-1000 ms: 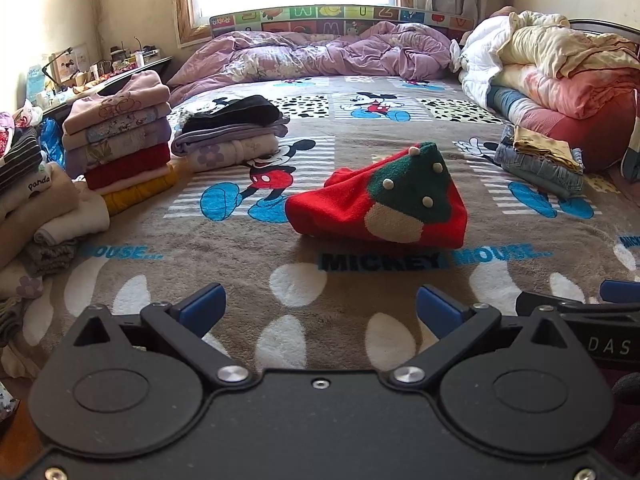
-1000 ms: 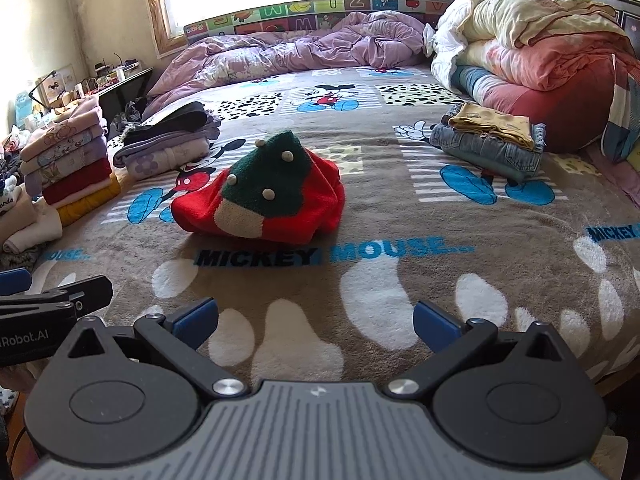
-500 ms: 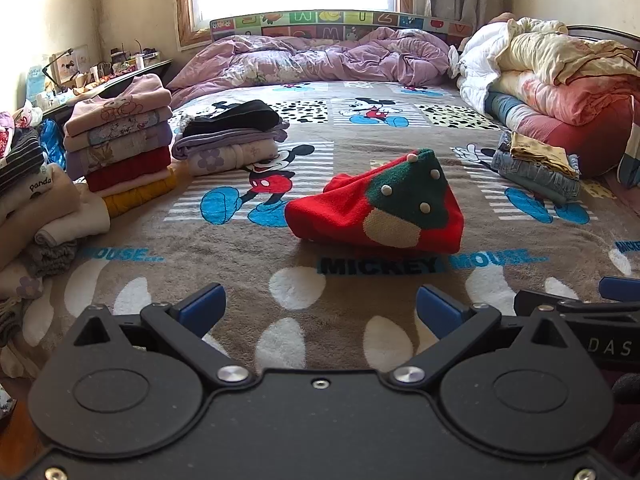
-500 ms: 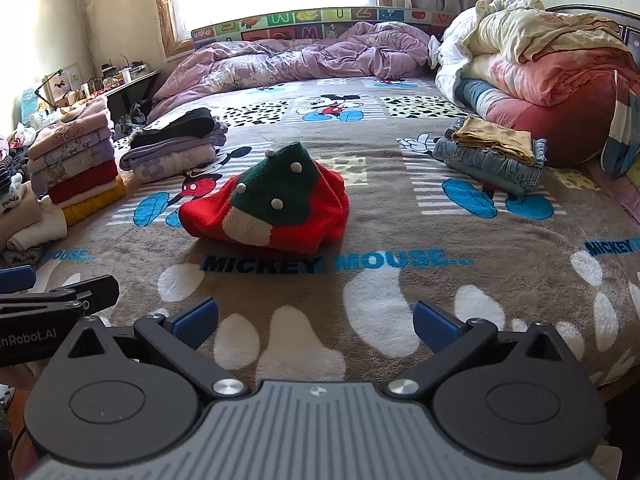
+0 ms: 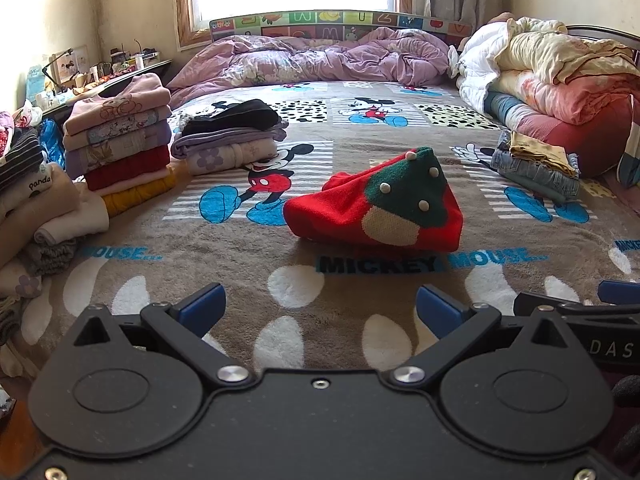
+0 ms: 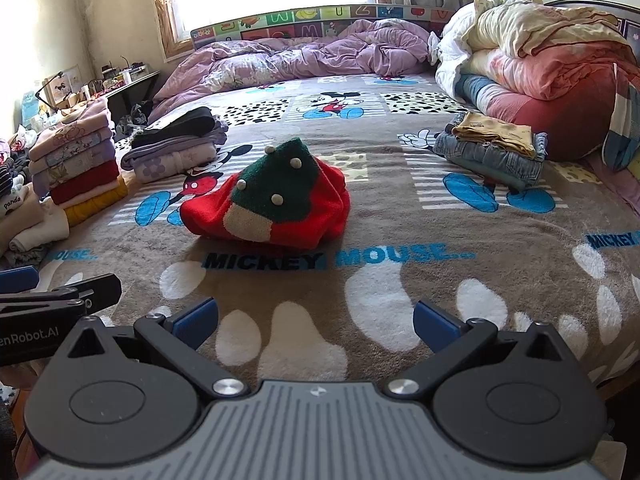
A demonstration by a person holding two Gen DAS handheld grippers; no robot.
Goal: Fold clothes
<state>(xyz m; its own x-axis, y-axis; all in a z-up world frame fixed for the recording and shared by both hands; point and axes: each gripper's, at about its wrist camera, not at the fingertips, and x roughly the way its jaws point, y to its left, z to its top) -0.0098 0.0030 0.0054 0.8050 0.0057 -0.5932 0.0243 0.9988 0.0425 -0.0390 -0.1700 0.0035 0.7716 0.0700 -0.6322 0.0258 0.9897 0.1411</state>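
Note:
A folded red sweater (image 5: 376, 212) with a green patch and white bobbles lies in the middle of the bed (image 5: 240, 264), on a brown Mickey Mouse blanket. The right wrist view shows the same sweater (image 6: 268, 208) ahead and slightly left. My left gripper (image 5: 320, 312) hovers open near the front edge of the bed, well short of the sweater, nothing between its blue pads. My right gripper (image 6: 316, 320) is open too and empty. Each gripper shows at the edge of the other's view.
Stacks of folded clothes (image 5: 116, 140) stand along the left side, with another pile (image 5: 228, 136) behind them. Folded jeans with a yellow top (image 6: 492, 144) lie at the right. Rolled quilts (image 6: 540, 52) and a purple duvet (image 5: 312, 60) fill the far side.
Both views have tilted up slightly, so the sweater sits a little lower in each frame. The sweater has not moved and both grippers stay open.

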